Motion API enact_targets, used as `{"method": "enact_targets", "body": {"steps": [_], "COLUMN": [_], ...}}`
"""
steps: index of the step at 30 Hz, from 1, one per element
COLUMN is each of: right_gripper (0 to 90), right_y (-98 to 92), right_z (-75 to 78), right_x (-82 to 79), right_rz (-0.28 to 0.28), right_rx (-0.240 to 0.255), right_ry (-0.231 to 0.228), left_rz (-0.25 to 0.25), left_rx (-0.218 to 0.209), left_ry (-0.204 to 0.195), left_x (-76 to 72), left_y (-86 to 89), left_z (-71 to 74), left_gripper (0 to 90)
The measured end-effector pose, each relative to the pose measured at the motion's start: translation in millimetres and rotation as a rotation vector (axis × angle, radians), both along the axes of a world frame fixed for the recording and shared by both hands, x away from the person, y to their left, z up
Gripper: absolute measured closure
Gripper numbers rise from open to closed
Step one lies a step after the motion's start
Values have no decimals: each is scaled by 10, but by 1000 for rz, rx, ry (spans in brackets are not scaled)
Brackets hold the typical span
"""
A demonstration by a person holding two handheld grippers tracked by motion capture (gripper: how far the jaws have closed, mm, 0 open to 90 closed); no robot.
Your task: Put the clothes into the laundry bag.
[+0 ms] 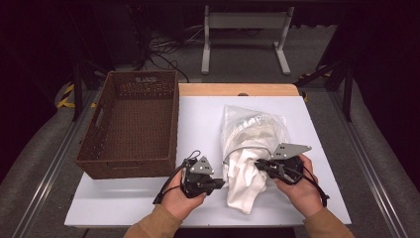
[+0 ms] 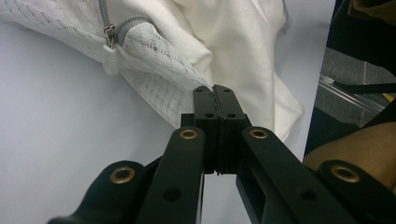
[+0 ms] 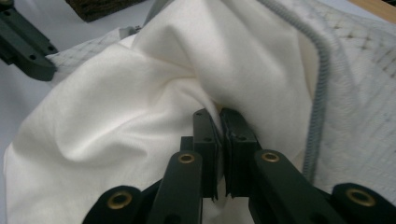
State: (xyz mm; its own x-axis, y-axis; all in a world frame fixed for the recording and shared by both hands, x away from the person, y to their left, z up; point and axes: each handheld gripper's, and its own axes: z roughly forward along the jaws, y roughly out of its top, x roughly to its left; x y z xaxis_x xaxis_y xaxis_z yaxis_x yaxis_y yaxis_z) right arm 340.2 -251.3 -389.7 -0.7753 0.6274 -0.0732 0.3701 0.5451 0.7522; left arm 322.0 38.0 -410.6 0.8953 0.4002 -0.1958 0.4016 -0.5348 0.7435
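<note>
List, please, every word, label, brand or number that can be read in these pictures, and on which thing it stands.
None can be read.
The wicker basket has a pale tag on its far rim, too small and blurred to read.
The mesh laundry bag, its zipper pull and the white cloth bear no print.

The basket (image 1: 130, 124) sits at the table's (image 1: 198, 119) left edge; the mesh bag (image 1: 255, 131) lies right of it, cloth (image 1: 245, 183) spilling toward my near edge.
</note>
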Motion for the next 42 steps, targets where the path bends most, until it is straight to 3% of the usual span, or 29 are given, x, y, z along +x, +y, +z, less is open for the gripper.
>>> {"method": "enact_targets", "body": {"steps": [15,28,35,42], "right_gripper": [855,853,838,721], "right_y": [-35,-44,-44,-100], "right_z": [-15,-82,-95,-53], "right_x": [262,468,413,236], "right_rz": [-73,-116,-101,-88], "right_rx": [-1,-20,-21,-10], "right_ry": [-18,-8,14,12], "left_rz": [-40,-39,-35,-33], "left_rx": [16,4,1,1], "left_ry": [11,13,21,24], "left_x": [-74,-76,-48,-50], "left_y": [2,10,18,15], "left_z": [14,2,-27,-27], "left_gripper": [899,899,898,897]}}
